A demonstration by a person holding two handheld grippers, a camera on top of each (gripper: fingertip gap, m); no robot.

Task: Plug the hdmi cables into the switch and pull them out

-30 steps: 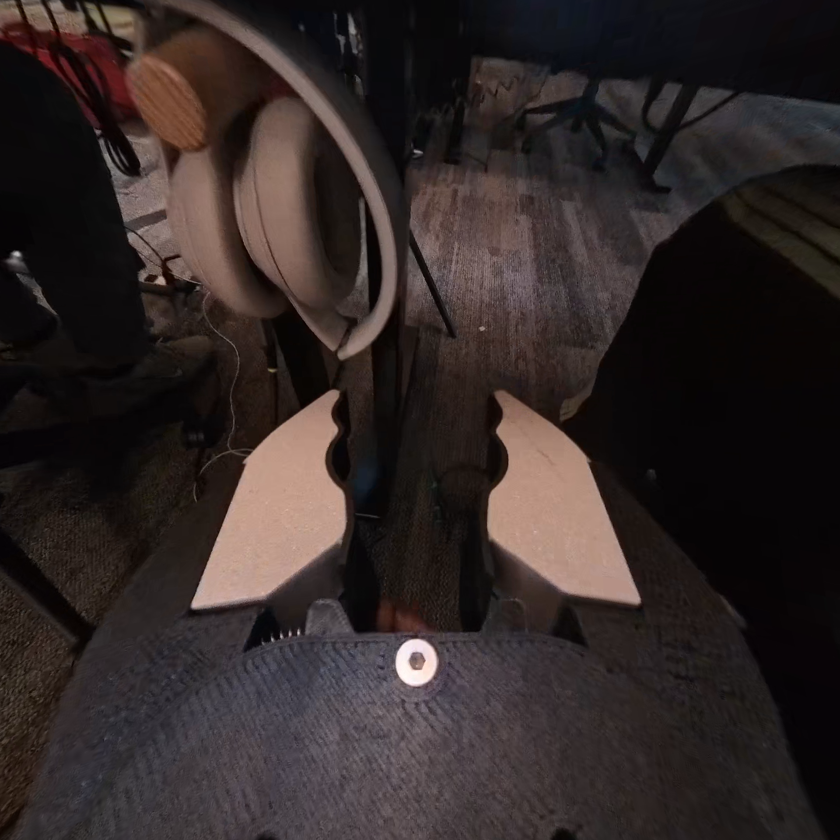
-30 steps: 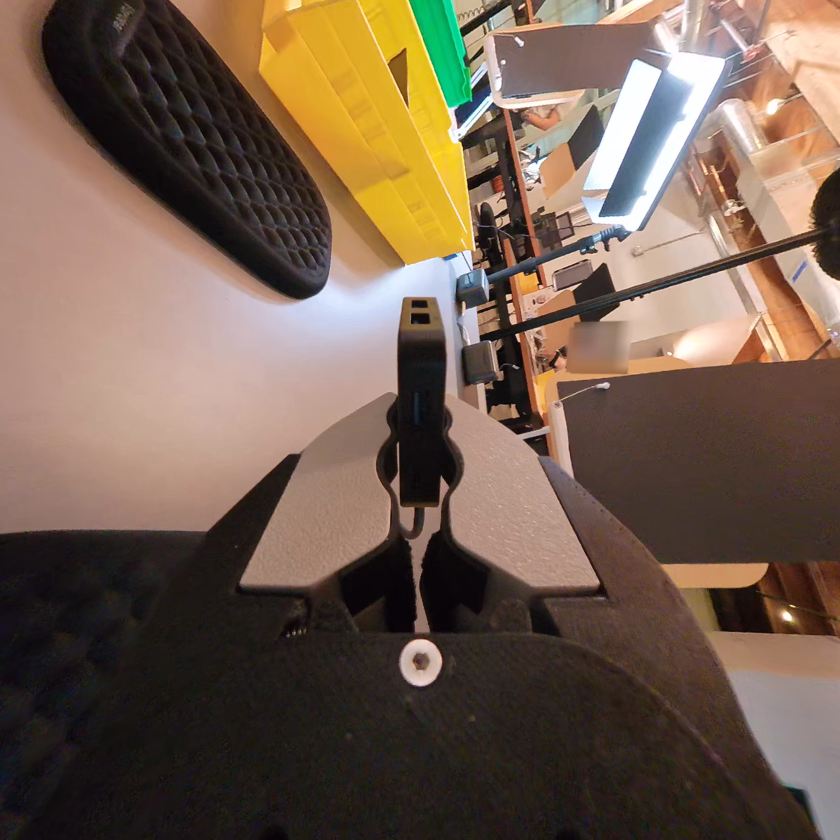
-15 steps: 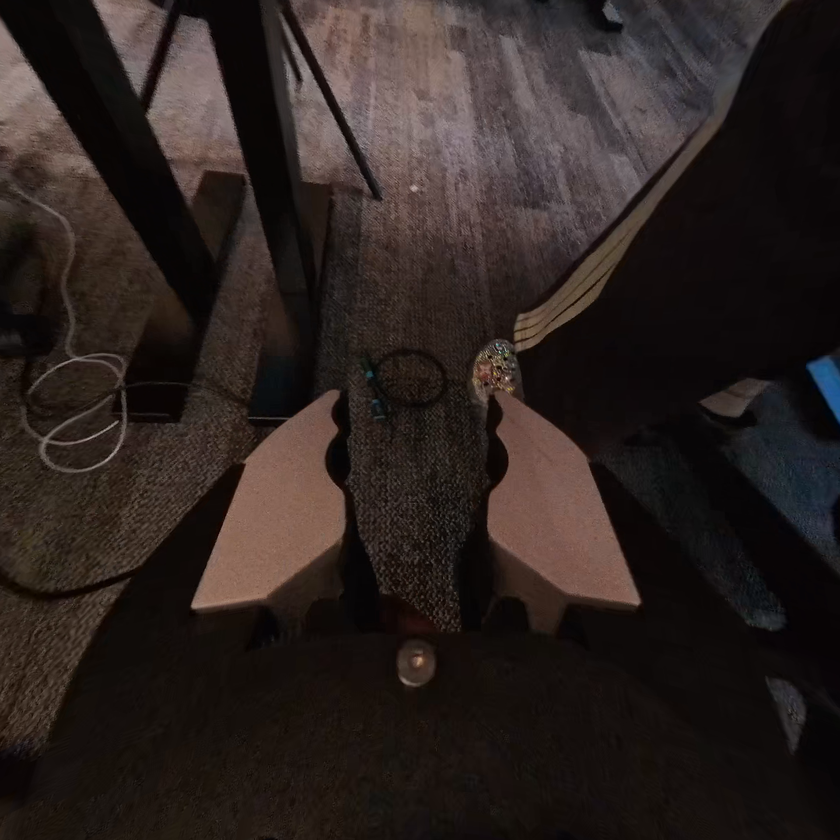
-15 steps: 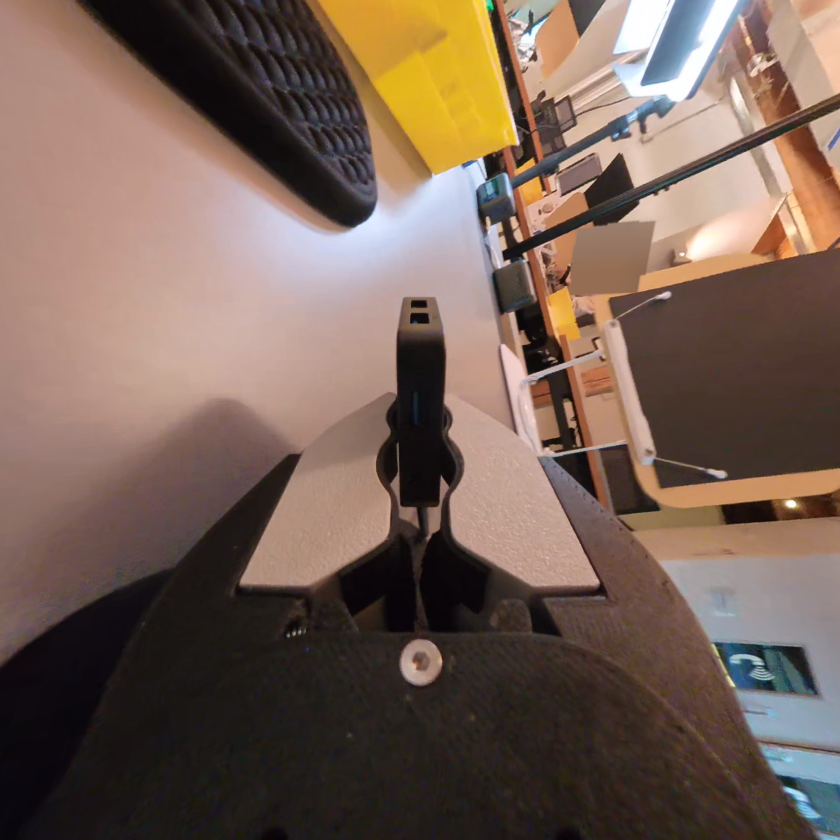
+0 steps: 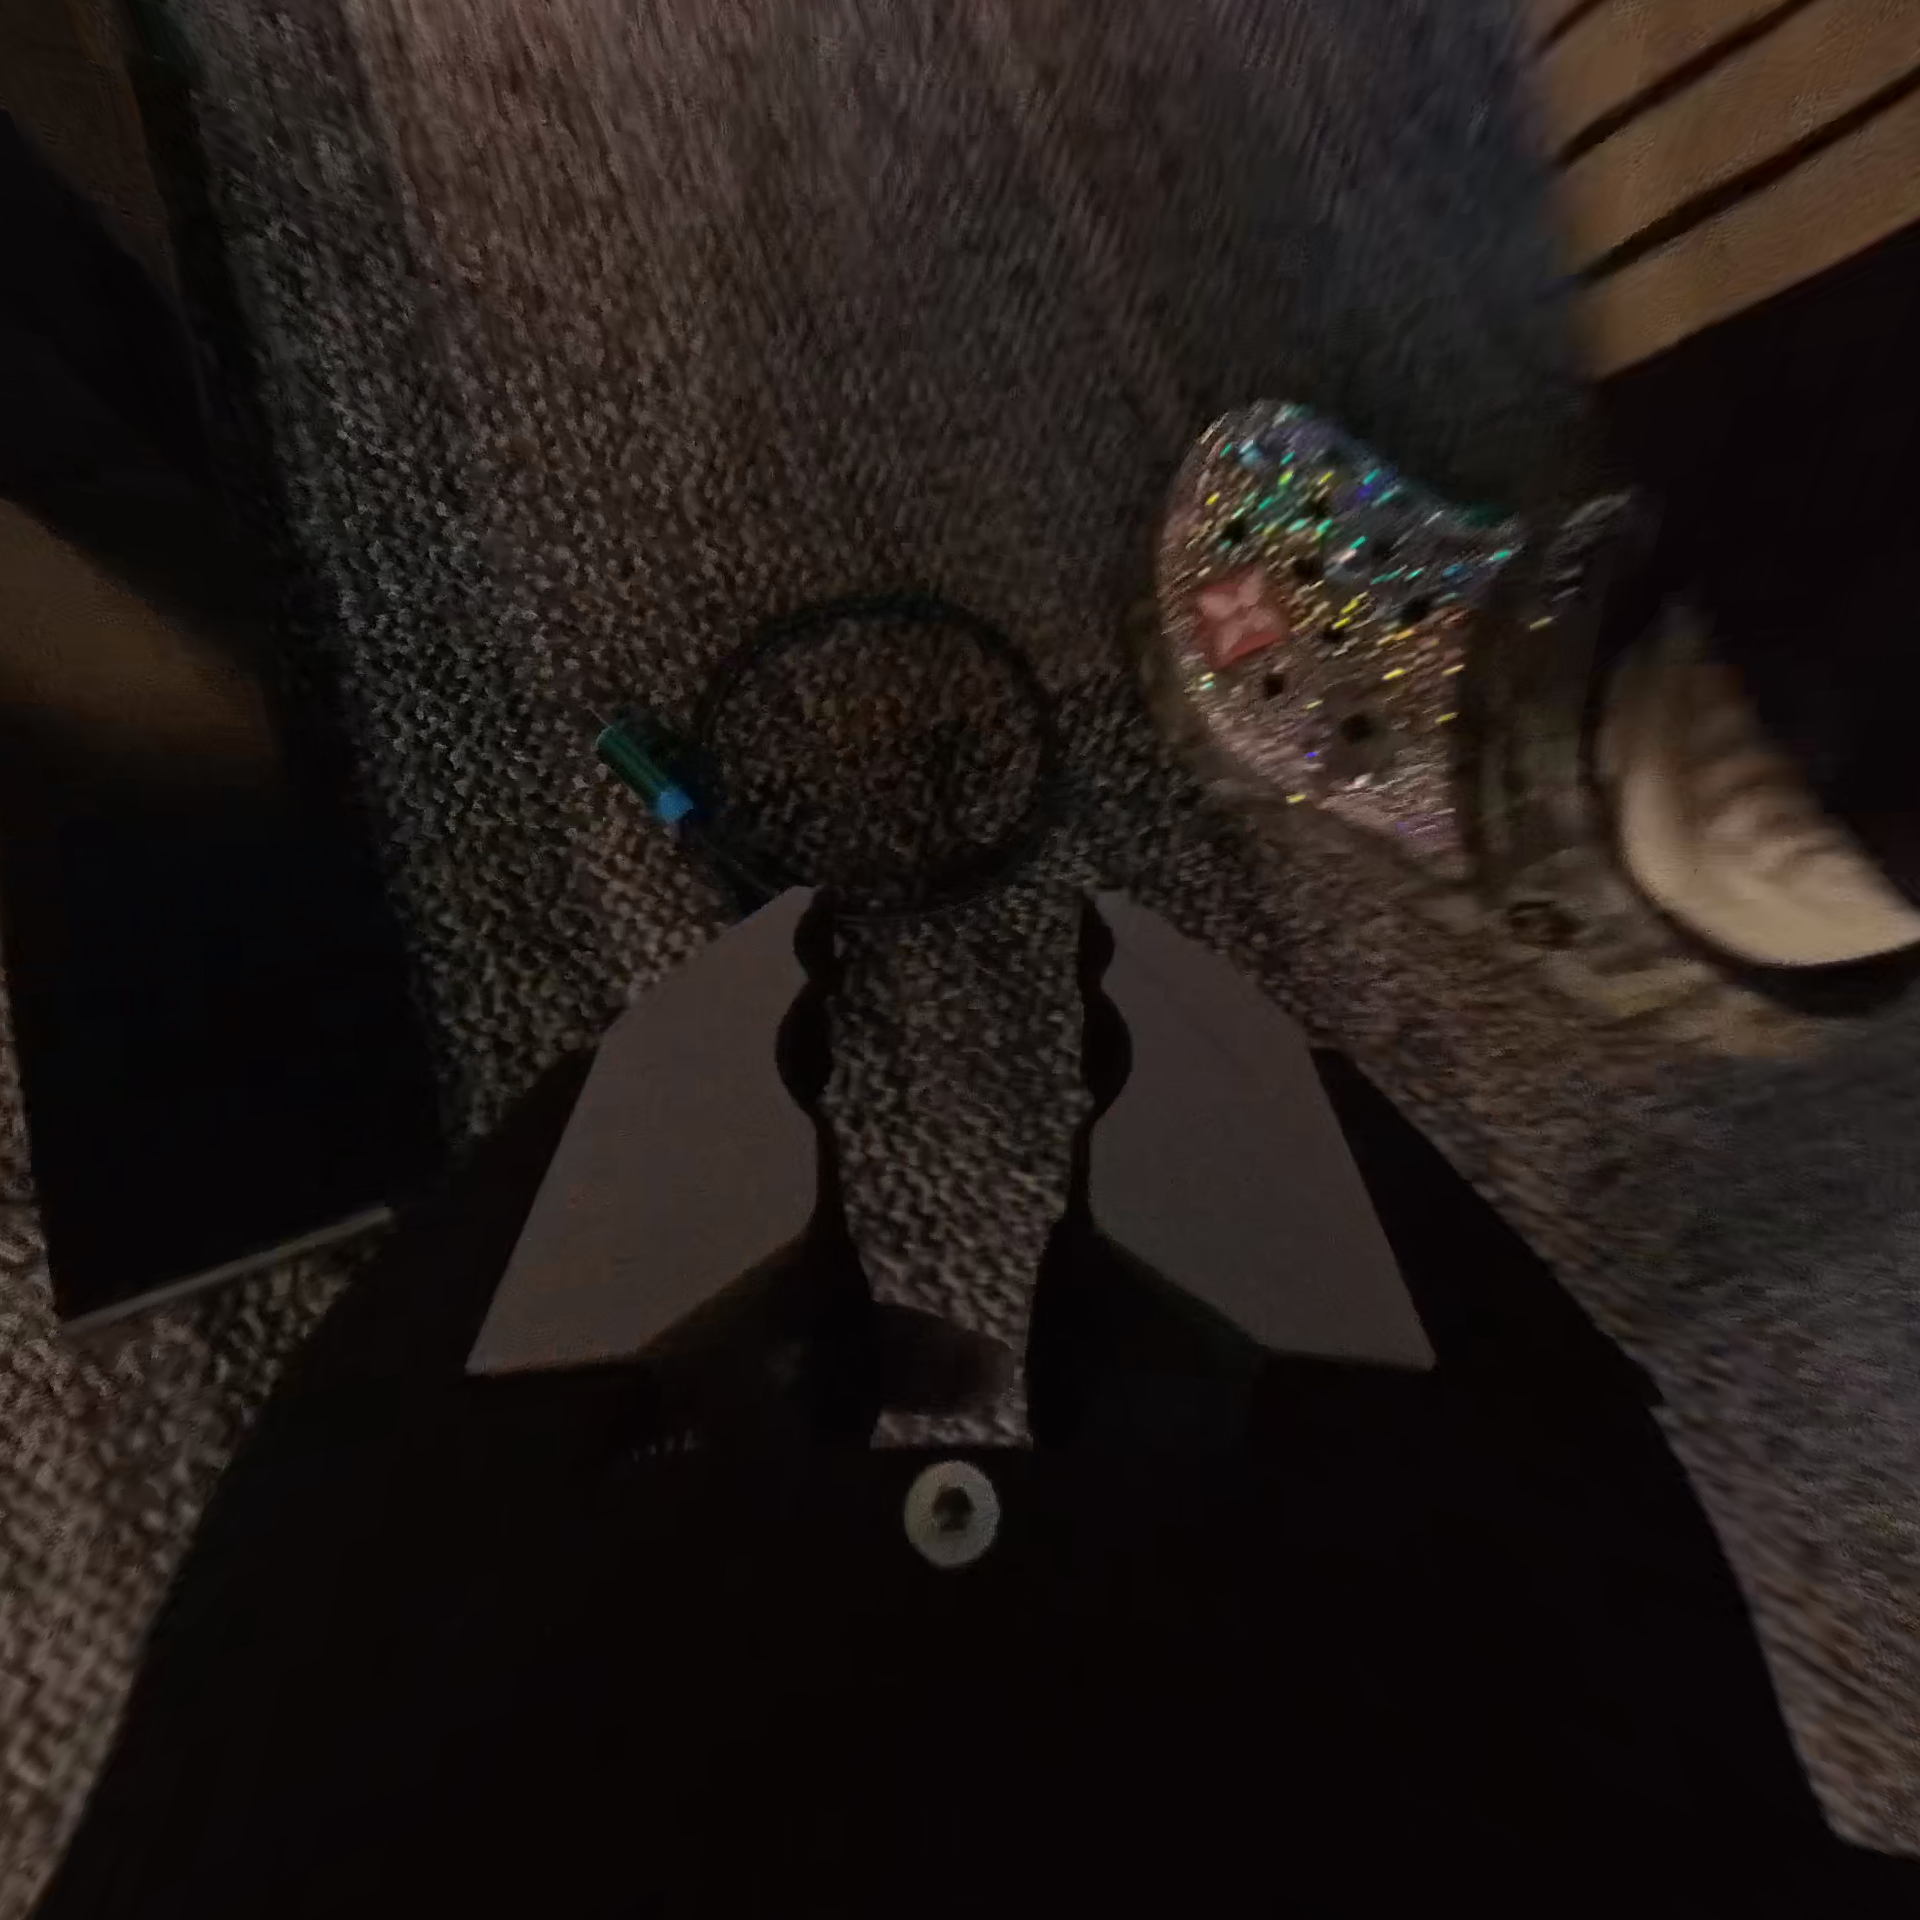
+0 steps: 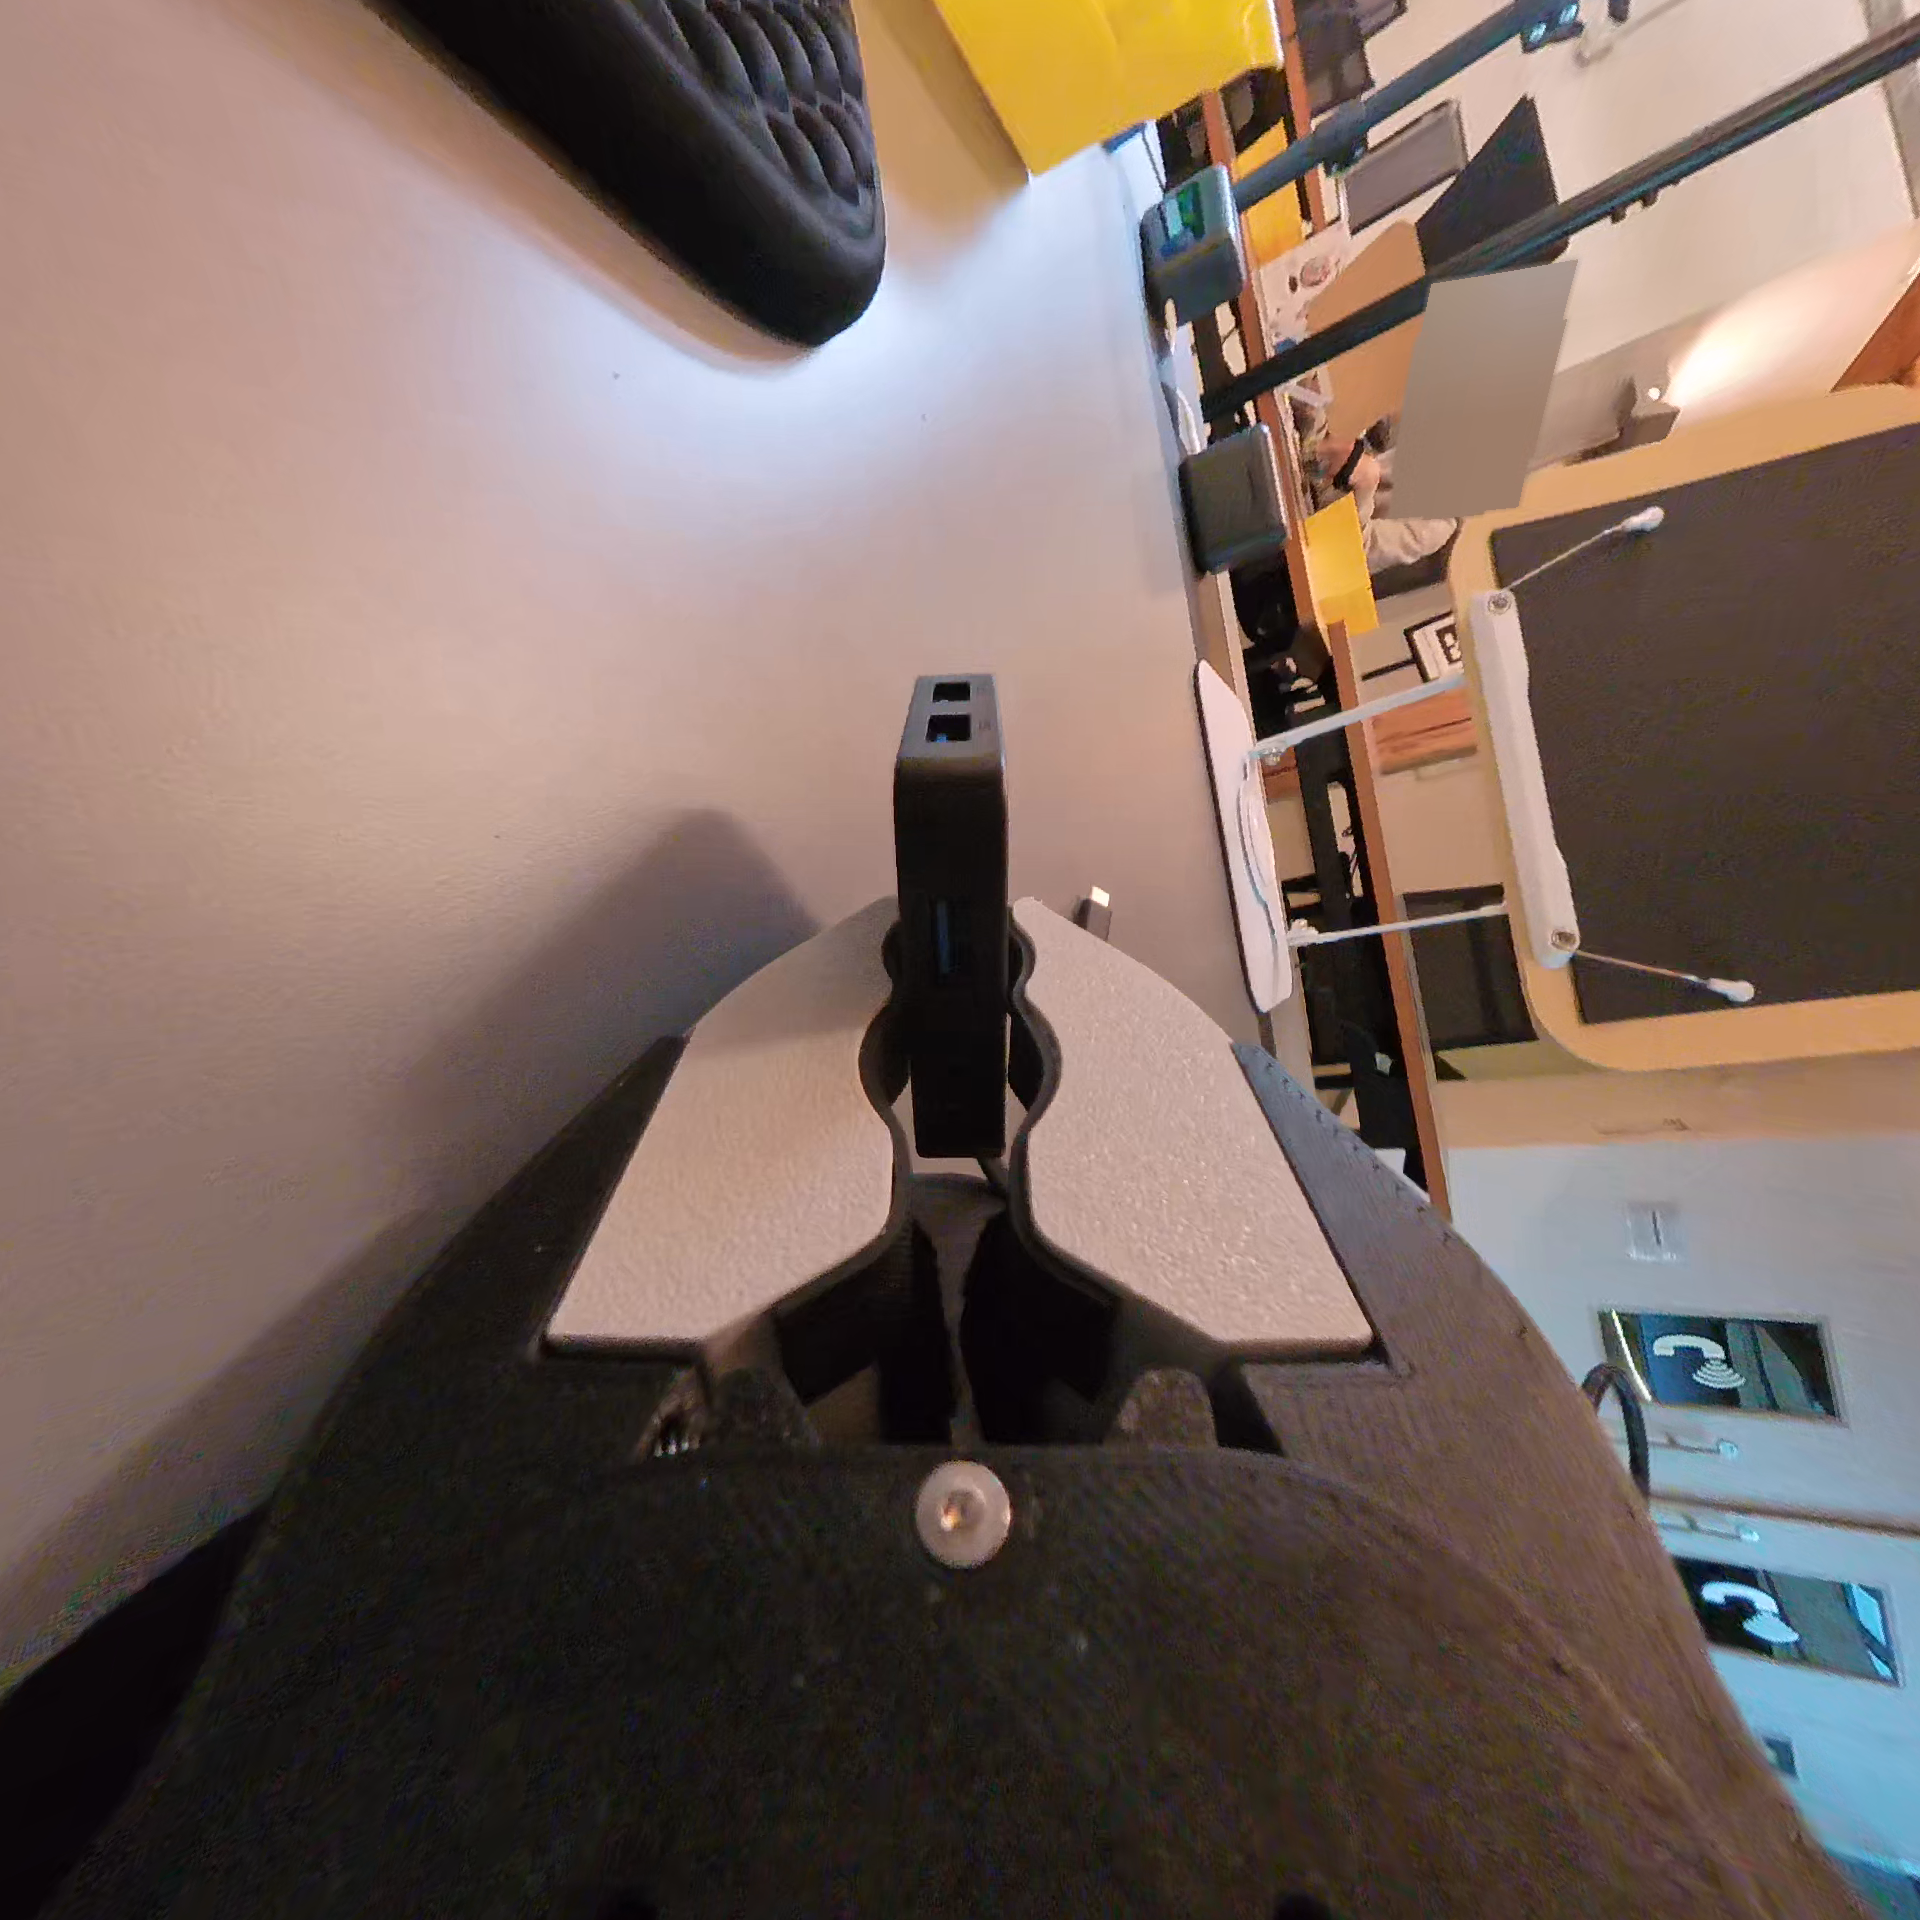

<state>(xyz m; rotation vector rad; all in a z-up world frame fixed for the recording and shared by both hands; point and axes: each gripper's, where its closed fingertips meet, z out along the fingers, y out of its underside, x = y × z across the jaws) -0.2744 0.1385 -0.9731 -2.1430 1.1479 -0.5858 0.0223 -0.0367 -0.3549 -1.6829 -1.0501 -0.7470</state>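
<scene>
In the right wrist view my right gripper [image 6: 954, 940] is shut on a black switch box [image 6: 951, 831], held on edge above the white table [image 6: 416, 623], its two end ports facing away. A thin wire trails from its back between the fingers. In the left wrist view my left gripper [image 5: 951, 920] is open and empty, low over dark carpet. Just beyond its tips lies a thin black cable coiled in a ring [image 5: 883, 758] with a blue-green plug [image 5: 649, 774] at its left.
A glittery clog on a person's foot [image 5: 1340, 623] stands right of the coil, and a dark table leg [image 5: 125, 623] stands at the left. On the table are a black textured pad [image 6: 707, 135], a yellow bin [image 6: 1101, 73] and a small metal plug [image 6: 1091, 914]. The gap from one gripper's tips to the other's is roughly 70 centimetres.
My left gripper has swung down from the hanging headphones to close above the carpet, and the coiled cable now lies at its tips. My right gripper has drifted along the table, still holding the switch.
</scene>
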